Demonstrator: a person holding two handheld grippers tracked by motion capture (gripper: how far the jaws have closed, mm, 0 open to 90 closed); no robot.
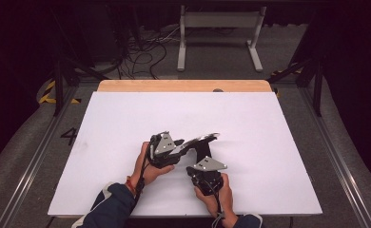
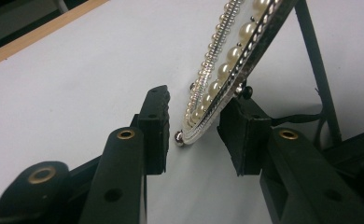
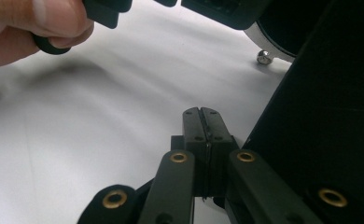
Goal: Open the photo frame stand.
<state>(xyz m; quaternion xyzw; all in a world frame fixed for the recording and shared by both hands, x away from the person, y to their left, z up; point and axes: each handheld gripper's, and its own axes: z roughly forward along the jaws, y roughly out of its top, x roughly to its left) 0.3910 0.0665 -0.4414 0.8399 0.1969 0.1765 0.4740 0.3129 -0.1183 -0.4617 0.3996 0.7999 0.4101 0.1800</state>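
The white table top (image 1: 126, 123) is bare around my hands, with a strip of wooden edge (image 1: 183, 85) along its far side and a white stand (image 1: 220, 33) on the floor beyond. What crowds me is my own gear: the two grippers sit close together near the front middle of the table, and the black back panel (image 3: 320, 116) of the frame walls off the right of my right gripper view.

The thing I am working on is a pearl-trimmed picture frame (image 2: 227, 70). In the high view it stands tilted above the table between my two grippers (image 1: 200, 141), leaning up and away to the right. Its lower corner, tipped with a small silver ball (image 2: 178, 137), sits in the gap of my left gripper (image 2: 196, 126). The jaws there stand at a narrow opening; the right pad (image 2: 243, 135) lies against the frame's back edge, while the left pad (image 2: 154, 126) stands a little clear of the pearl face, so I am not clamping it. A thin black strut (image 2: 318, 70) slants down behind the frame.

My right gripper (image 3: 202, 116) is fully closed, pads pressed together with nothing visible between them, just beside the frame's dark back. My left hand (image 3: 26, 28) shows above it.

There is open white surface to the left, right and far side; the front edge (image 1: 183, 214) is close under my wrists.
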